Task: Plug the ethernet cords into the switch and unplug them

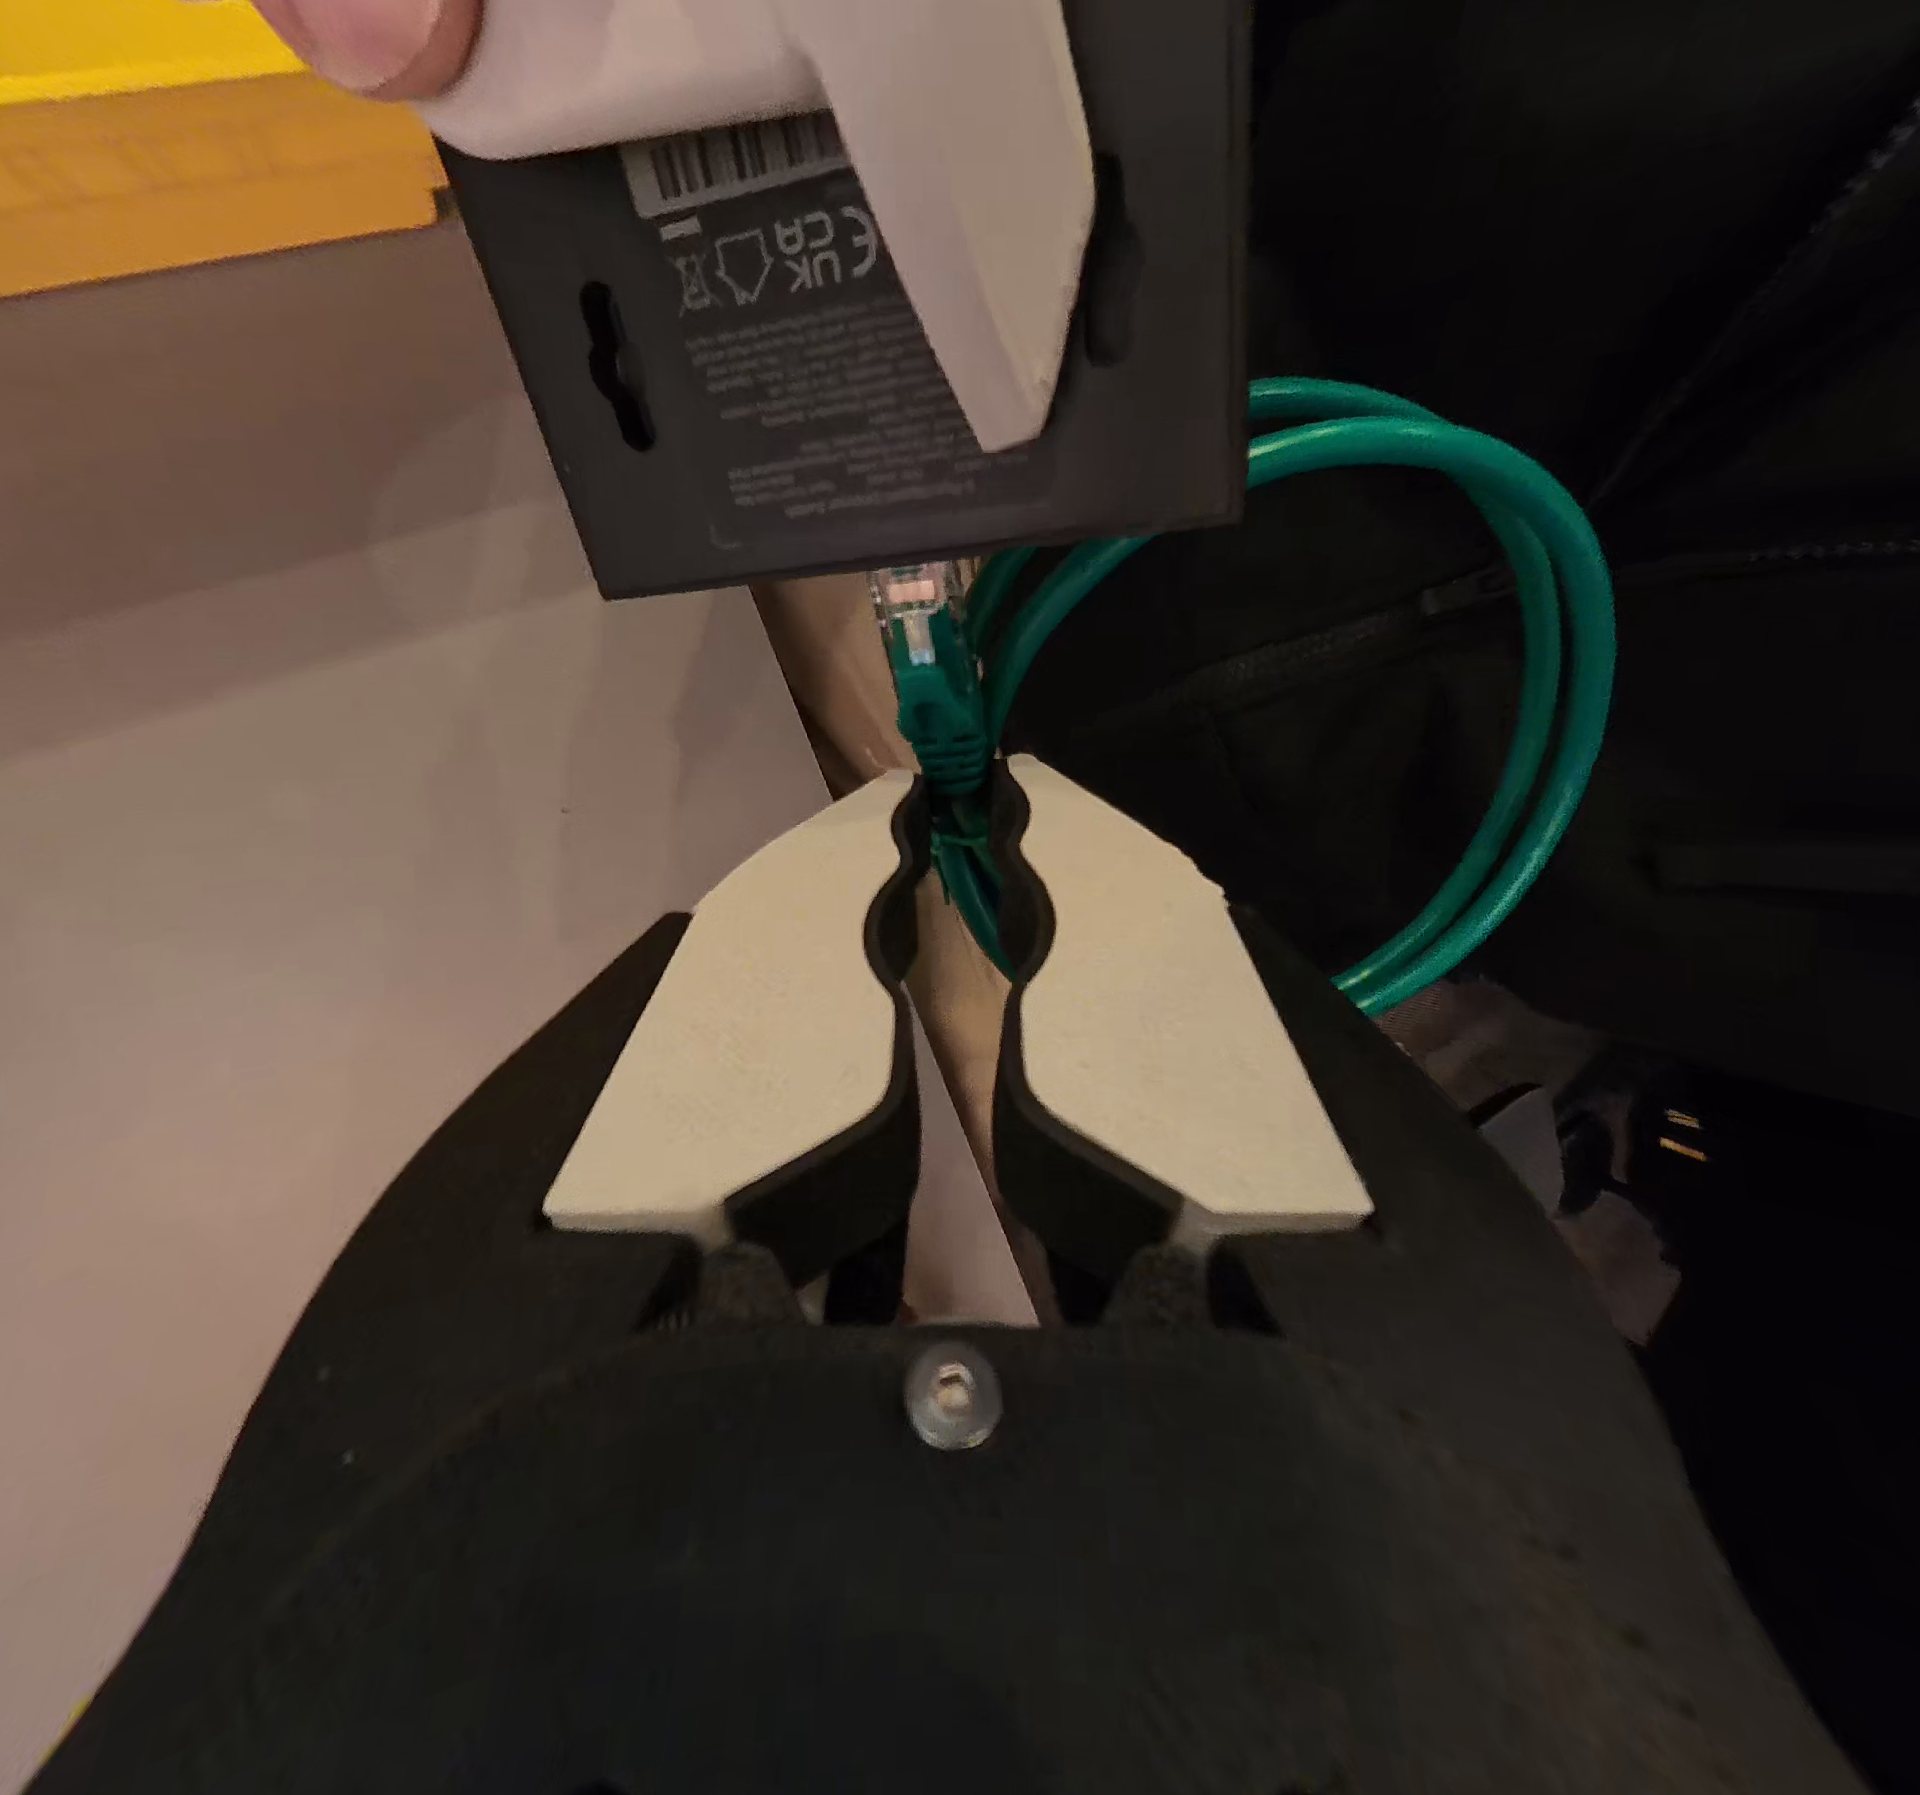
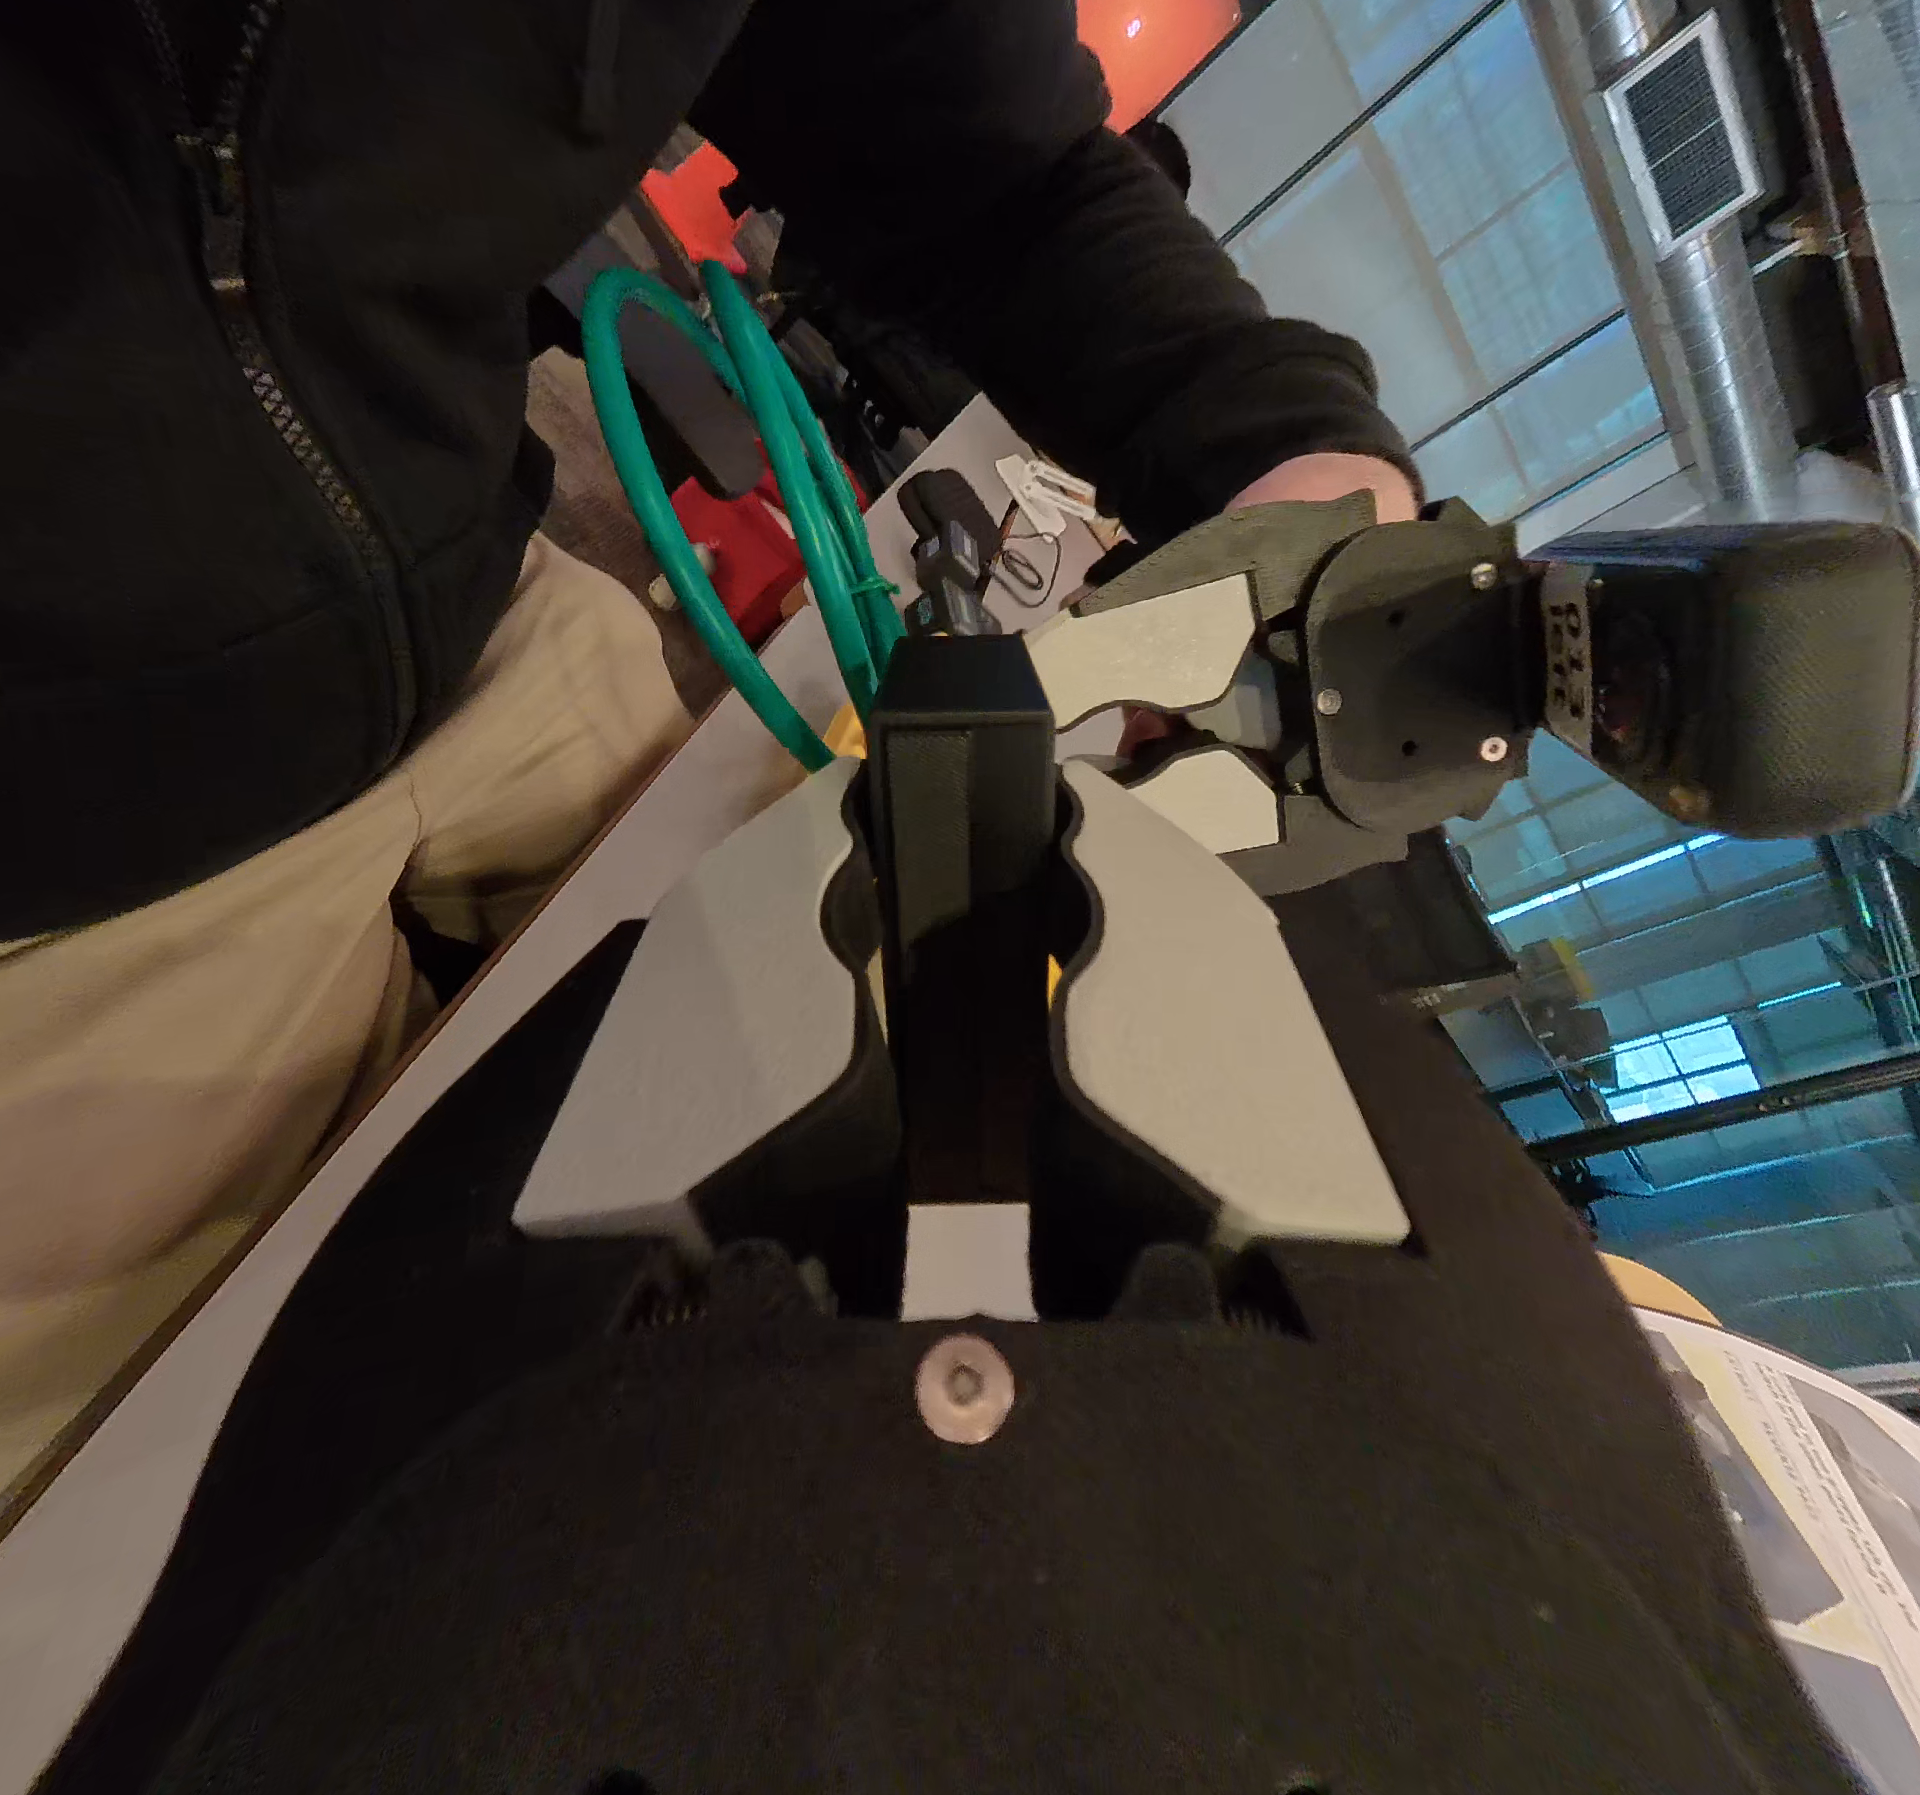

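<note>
I hold the black box-shaped switch [image 1: 831,374] at top centre in my right gripper [image 2: 961,872], while my left gripper [image 1: 961,852] pinches the coiled green ethernet cord [image 1: 1507,665], whose clear plug [image 1: 914,602] looks only partly seated, with unplugging left.

One black switch [image 1: 831,374] at twelve o'clock; one green ethernet cord [image 1: 1496,665], looped toward three o'clock, with one clear plug [image 1: 914,602]; two claws, left claw [image 1: 961,789] and right claw [image 2: 961,810].

Tall glazed windows [image 2: 1475,218] and silver ducting [image 2: 1662,218] rise beyond a pale table [image 2: 582,914].
</note>
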